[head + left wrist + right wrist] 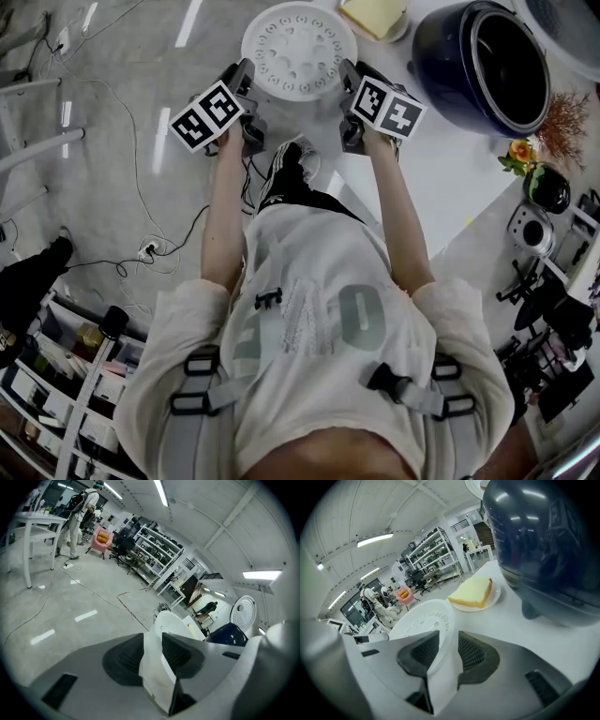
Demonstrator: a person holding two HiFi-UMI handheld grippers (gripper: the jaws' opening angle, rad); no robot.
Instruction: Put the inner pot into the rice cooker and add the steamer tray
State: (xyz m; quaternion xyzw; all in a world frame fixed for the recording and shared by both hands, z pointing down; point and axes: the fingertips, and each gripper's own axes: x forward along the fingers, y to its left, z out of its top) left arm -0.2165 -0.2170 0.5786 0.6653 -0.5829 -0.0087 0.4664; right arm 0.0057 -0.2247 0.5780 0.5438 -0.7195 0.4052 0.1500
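The white round steamer tray (pixel 298 52) with holes sits at the near corner of the white table (pixel 450 178). My left gripper (pixel 246 80) is on its left rim and my right gripper (pixel 349 77) on its right rim. In the left gripper view the tray's rim (pixel 174 623) runs between the two pads of the left gripper (pixel 152 651), which press on it. The right gripper (pixel 447 651) likewise pinches the tray's edge (pixel 419 623). The dark blue rice cooker (pixel 483 66) stands open at the right (pixel 543 550); its inside is dark.
A plate with a yellow slab (pixel 375 14) lies behind the tray, beside the cooker. Dried flowers (pixel 562 117) and a black pot (pixel 548 187) stand at the table's right end. Cables (pixel 141 248) trail over the floor at the left. A shelf (pixel 66 375) stands behind me.
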